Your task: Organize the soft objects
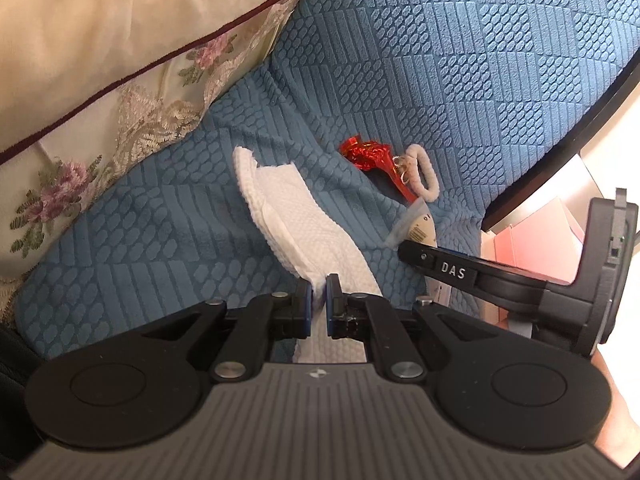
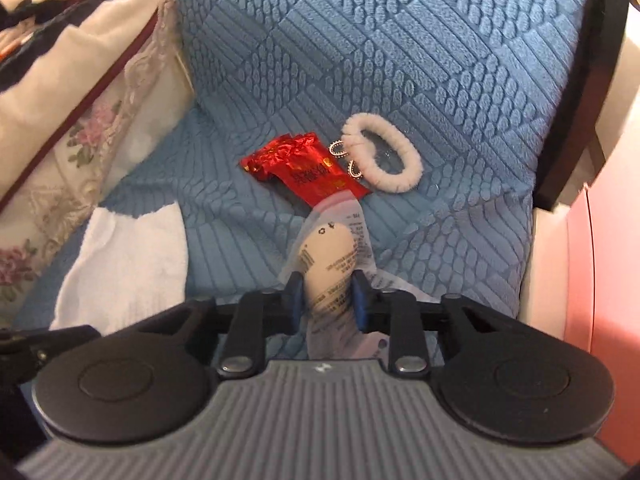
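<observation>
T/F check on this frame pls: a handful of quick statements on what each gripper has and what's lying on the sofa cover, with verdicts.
1. The left gripper is shut on the white sock. True.
2. The right gripper is empty. False: a clear printed plastic packet with something beige inside sits between its pads, which press on it.
3. The white fuzzy hair tie lies on the blue textured sofa cover. True.
4. The red foil wrapper lies on the floral pillow. False: it lies on the blue cover, beside the hair tie.
5. The hair tie is held by a gripper. False: neither touches it.
</observation>
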